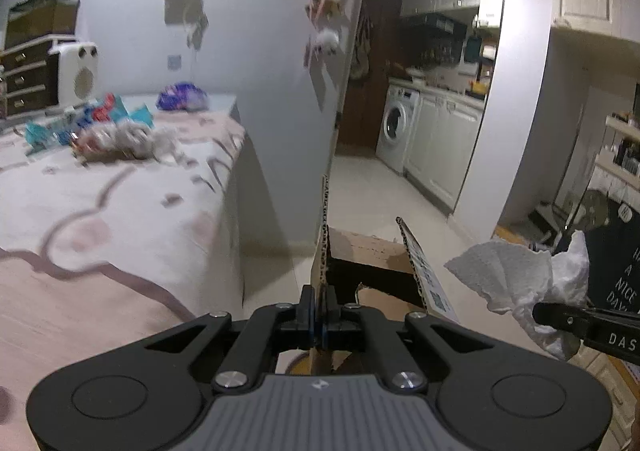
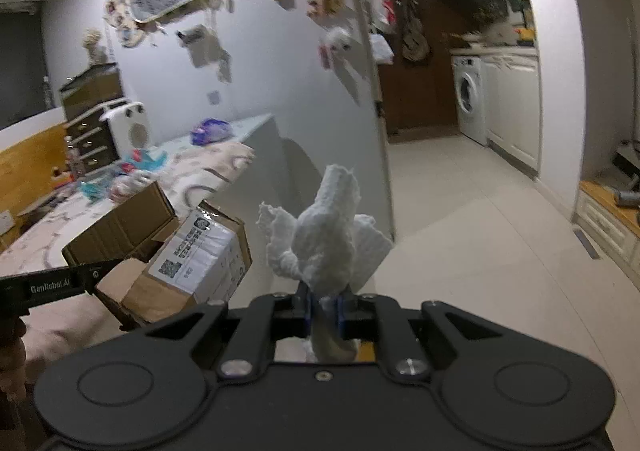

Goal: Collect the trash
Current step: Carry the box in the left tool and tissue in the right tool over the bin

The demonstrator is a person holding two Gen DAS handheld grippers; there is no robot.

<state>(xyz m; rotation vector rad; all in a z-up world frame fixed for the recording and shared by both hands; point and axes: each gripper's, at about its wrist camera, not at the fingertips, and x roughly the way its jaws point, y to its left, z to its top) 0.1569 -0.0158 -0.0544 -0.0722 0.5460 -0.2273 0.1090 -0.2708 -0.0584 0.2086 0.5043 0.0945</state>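
My left gripper (image 1: pixel 319 315) is shut on a flap of an open cardboard box (image 1: pixel 372 263) and holds it in the air beside the bed. The box (image 2: pixel 176 263) shows at lower left in the right wrist view, with a white label on one flap. My right gripper (image 2: pixel 323 305) is shut on a crumpled white paper towel (image 2: pixel 324 239) that sticks up between the fingers. In the left wrist view the paper towel (image 1: pixel 520 275) and the right gripper (image 1: pixel 540 315) sit to the right of the box. More trash (image 1: pixel 116 135), wrappers and tissues, lies on the bed.
A bed (image 1: pixel 120 211) with a pink and white cover is at left, a white partition wall (image 1: pixel 260 91) behind it. A purple bag (image 1: pixel 182 97) lies at the bed's far end. A tiled floor (image 2: pixel 460 231) leads to a washing machine (image 1: pixel 396 127) and cabinets (image 1: pixel 444 147).
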